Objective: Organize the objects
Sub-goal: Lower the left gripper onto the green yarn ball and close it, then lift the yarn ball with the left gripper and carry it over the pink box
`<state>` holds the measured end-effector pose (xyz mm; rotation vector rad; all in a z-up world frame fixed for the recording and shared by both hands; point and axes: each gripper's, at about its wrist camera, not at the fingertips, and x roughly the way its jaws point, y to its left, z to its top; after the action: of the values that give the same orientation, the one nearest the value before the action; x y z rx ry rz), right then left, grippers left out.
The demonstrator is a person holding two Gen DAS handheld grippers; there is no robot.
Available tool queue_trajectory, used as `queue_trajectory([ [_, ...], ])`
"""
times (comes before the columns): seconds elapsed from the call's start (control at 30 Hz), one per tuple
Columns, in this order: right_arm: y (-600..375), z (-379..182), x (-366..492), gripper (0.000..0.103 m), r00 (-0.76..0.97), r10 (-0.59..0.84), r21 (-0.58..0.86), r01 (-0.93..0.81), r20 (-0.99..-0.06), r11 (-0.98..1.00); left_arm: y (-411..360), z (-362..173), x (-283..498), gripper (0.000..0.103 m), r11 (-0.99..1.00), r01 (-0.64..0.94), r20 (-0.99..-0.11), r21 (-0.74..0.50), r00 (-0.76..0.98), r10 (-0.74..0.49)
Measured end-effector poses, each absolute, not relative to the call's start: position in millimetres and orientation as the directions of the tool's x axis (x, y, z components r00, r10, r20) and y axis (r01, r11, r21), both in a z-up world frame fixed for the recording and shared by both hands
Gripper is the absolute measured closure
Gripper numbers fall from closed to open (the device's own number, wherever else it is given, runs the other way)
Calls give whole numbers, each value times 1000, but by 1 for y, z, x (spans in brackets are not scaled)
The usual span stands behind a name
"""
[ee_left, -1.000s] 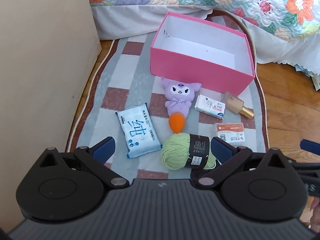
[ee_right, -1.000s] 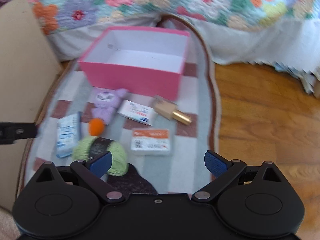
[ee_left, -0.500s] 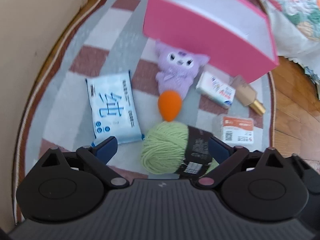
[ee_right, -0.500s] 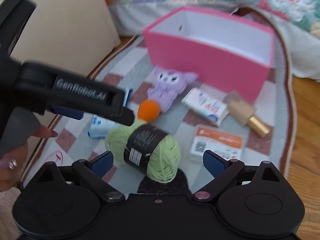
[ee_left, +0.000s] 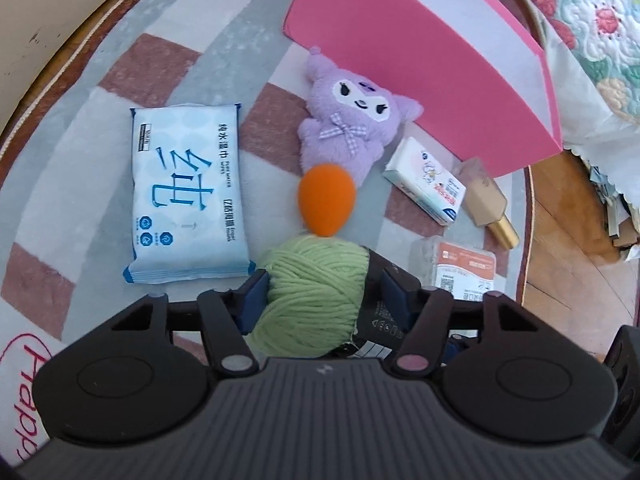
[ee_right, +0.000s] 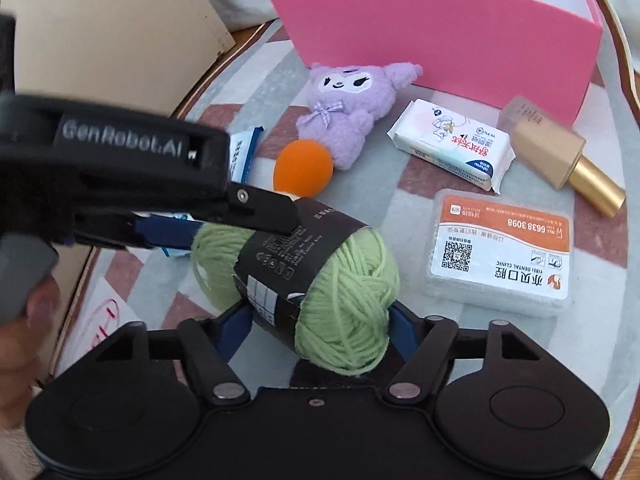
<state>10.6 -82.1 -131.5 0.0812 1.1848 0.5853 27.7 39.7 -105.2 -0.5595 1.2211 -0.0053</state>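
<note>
Green yarn ball with a black paper band (ee_left: 316, 292) lies on the checked grey-and-brown rug (ee_left: 80, 152), touching the tip of an orange egg-shaped sponge (ee_left: 326, 200), in front of the open pink cardboard box (ee_right: 440, 40). Left gripper (ee_left: 324, 292) has just been closing, blue pads pressing yarn and band. Right gripper (ee_right: 316, 328), also just closing, clasps the same ball from another side.

We see home bedroom. Floral quilted bedspread (ee_left: 600, 20) with white bed skirt (ee_left: 576, 92) hangs beyond jaws, far right. Checked rug (ee_left: 168, 60) lies on wooden floor (ee_left: 568, 220) under jaws. Purple plush toy (ee_left: 352, 124) and pink box (ee_right: 440, 36) ahead of jaws suit domestic room.
</note>
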Motion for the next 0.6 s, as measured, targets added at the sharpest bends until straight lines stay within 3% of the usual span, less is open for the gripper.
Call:
queue_trajectory([
  [0.3,-83,-130,6,36,280,473,344,-406,-835,847,42,-95,23,50,837,-279,-857,-471,369,-359],
  [0.6,-96,-89,1,36,403,456,266,-444,-793,856,22,-41,24,50,862,-157,-806,-482,466,-365],
])
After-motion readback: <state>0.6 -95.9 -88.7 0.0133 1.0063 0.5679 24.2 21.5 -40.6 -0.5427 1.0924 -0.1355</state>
